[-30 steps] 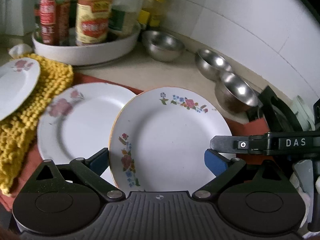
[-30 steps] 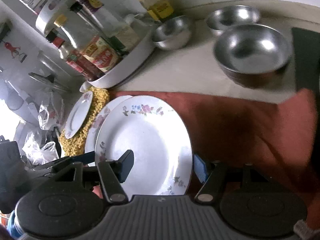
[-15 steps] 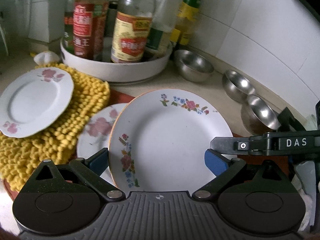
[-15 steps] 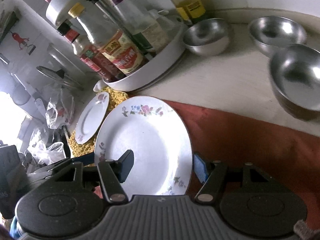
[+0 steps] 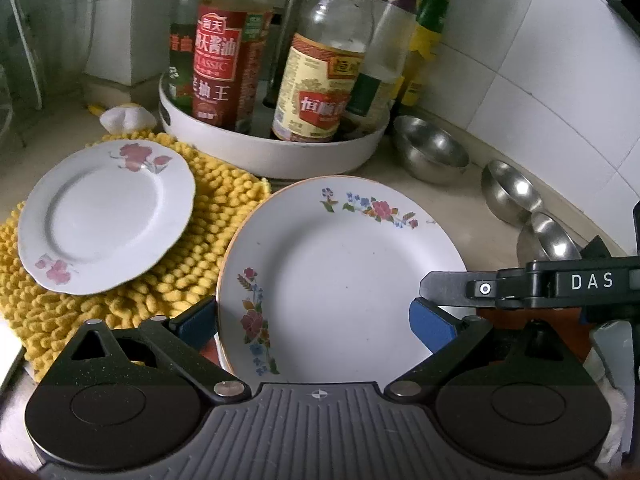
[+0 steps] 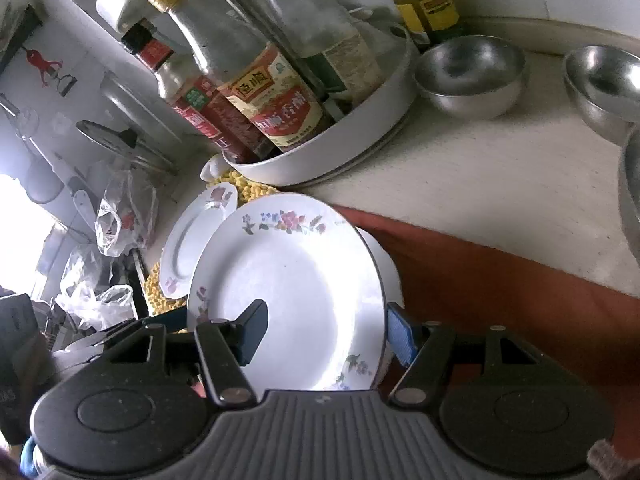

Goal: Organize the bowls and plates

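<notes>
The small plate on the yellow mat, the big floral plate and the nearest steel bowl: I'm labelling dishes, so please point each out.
small plate (image 5: 106, 216): left wrist view, centre of its well.
big floral plate (image 5: 340, 280): left wrist view, bare white middle.
steel bowl (image 5: 434, 152): left wrist view, inner wall.

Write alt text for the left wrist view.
The left gripper holds a large white floral-rimmed plate; the right gripper reaches in from the right. Behind lie a small pink-flowered plate on a yellow chenille mat, a white tray of sauce bottles and three steel bowls.
</notes>
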### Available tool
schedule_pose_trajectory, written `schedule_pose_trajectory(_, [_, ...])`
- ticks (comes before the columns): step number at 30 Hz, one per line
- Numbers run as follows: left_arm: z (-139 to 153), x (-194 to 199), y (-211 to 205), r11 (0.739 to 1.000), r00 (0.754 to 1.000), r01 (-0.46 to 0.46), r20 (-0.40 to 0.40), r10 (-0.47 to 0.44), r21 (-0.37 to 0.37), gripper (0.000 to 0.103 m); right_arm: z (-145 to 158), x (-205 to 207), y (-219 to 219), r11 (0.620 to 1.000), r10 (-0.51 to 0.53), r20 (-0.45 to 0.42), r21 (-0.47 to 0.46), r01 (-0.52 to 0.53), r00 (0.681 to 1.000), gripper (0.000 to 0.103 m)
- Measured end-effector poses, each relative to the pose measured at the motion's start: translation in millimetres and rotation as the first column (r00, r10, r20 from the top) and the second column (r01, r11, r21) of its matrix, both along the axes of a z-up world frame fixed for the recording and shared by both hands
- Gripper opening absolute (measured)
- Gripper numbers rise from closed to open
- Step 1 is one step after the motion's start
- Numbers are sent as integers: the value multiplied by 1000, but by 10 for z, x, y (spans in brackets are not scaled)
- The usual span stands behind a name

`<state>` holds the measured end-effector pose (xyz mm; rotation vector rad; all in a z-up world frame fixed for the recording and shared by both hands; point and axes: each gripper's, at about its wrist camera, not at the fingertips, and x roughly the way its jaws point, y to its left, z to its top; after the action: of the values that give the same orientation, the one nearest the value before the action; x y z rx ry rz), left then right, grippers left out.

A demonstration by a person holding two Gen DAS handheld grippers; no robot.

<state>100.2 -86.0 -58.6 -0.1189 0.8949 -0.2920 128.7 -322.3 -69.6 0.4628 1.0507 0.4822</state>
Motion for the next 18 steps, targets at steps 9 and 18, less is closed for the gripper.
schedule_pose_trajectory(9, [-45, 90, 88, 1000, 1000, -9, -3, 9, 9, 100, -26, 115, 134, 1000, 1, -11, -7, -1, 1000, 60])
schedule_pose_trajectory(18, [-146, 197, 91, 1000, 999, -7, -32, 7, 11, 100, -78, 191, 211, 1000, -3, -14, -30, 3, 1000, 60])
